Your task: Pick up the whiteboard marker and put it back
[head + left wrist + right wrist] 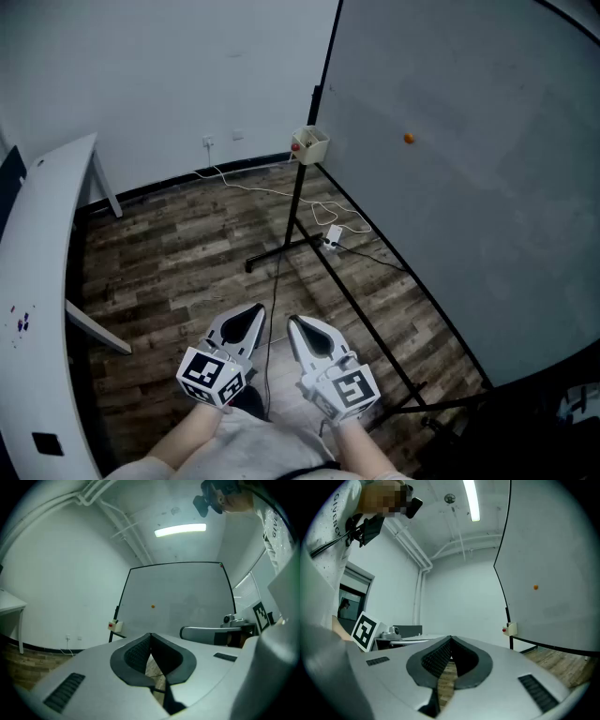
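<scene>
No whiteboard marker shows clearly in any view. The grey whiteboard (469,169) stands on a black stand at the right, with a small orange magnet (409,138) on it. A cream box (310,144) with something red in it hangs at the board's near corner. It also appears in the left gripper view as the box (116,626) and in the right gripper view as the box (511,629). My left gripper (251,314) and right gripper (298,323) are held side by side low in the head view, level, both shut and empty. The left gripper (150,633) and the right gripper (450,638) have their pads meeting at the tips.
A white table (37,281) runs along the left edge. White cables and a power strip (333,234) lie on the wooden floor by the black stand legs (281,248). The board's lower frame bar (375,323) runs diagonally just right of my grippers.
</scene>
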`<state>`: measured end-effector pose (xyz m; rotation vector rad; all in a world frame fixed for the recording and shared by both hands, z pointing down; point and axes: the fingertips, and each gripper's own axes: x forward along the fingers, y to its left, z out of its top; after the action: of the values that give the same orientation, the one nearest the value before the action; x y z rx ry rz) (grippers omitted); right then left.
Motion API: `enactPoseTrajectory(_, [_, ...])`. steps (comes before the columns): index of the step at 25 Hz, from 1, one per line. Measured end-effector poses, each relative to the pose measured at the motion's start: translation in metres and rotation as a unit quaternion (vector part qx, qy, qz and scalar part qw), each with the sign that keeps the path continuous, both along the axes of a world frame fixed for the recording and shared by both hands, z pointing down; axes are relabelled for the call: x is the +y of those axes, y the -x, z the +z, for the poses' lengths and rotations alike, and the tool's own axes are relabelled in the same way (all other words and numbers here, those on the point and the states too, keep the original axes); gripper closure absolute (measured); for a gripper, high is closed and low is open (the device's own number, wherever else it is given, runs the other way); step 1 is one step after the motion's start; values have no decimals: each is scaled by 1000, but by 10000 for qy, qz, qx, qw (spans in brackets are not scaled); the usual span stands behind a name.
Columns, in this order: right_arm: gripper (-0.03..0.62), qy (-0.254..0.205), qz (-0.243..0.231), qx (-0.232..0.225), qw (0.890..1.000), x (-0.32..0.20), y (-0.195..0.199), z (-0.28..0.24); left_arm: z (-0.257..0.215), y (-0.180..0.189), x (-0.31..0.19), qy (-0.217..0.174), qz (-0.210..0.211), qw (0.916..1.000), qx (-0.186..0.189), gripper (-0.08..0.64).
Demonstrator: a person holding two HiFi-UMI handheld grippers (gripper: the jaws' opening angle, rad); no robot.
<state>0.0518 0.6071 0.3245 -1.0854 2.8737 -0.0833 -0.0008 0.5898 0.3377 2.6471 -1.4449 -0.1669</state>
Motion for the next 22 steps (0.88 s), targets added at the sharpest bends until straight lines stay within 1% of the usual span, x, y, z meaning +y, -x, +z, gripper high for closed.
enactPoseTrajectory(6, [574,-38,-3,-15,10000,-9,-2,1,2,-3,-8,10,-13,10000,47,545])
enactPoseTrajectory(11, [574,-31,140,41,9999,-34,-4,7,12,-7,-38,79,122,9998,148,545])
enactPoseTrajectory(14, [574,126,289,9,9995,-59,-9,15,15,-8,-63,154,204,9994,234,545])
enactPoseTrajectory(16, [574,171,356,-45,9992,-83,-6,17,16,-5,-85,183,258,9993,189,545])
enactPoseTrajectory(18, [574,204,433,-115,9988,-112,-3,18,22,-2,-113,220,339,9991,97,545])
enactPoseTrajectory(22, [574,247,417,-81,9988,-167,7,20,18,3,-171,254,483,9984,155,545])
